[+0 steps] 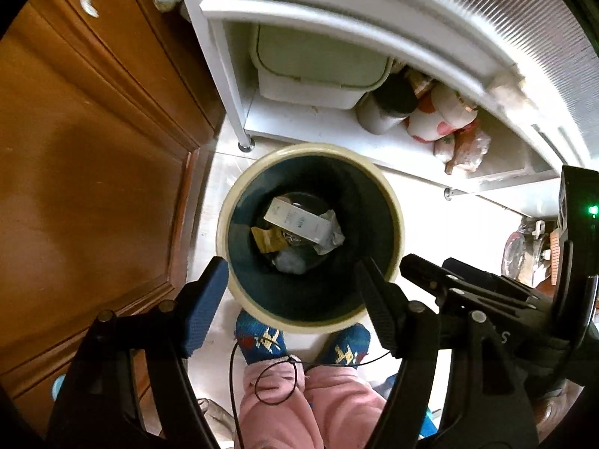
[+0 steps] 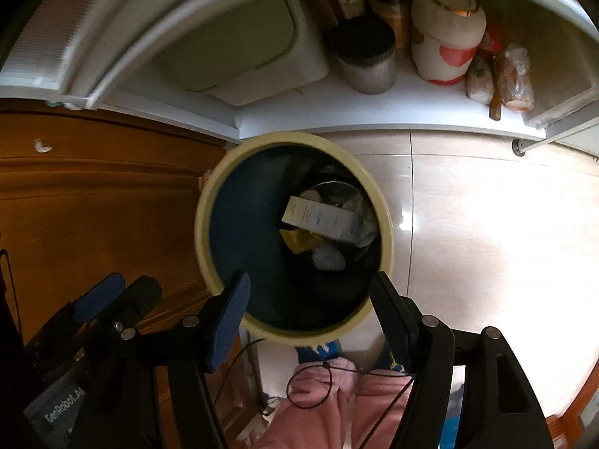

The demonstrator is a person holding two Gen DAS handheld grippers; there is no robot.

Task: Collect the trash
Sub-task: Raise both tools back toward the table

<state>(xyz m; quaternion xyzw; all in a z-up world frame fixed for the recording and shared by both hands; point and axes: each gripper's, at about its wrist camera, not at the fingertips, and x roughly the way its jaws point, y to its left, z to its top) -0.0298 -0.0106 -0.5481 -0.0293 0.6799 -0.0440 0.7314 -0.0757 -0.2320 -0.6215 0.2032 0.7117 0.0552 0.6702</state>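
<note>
Two spread grippers, one bin

Sitting on the white shelf: green-lidded bin, black-lidded jar, red-and-white jar; standing beside, wooden cabinet.

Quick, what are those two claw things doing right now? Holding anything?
Left gripper: open, holding nothing, above the trash bin.
Right gripper: open, holding nothing, above the same bin.

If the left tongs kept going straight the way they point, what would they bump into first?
Probably the trash in the bin: the open left tongs point into its mouth, so they would likely meet the white box first, though depth is unclear.
</note>
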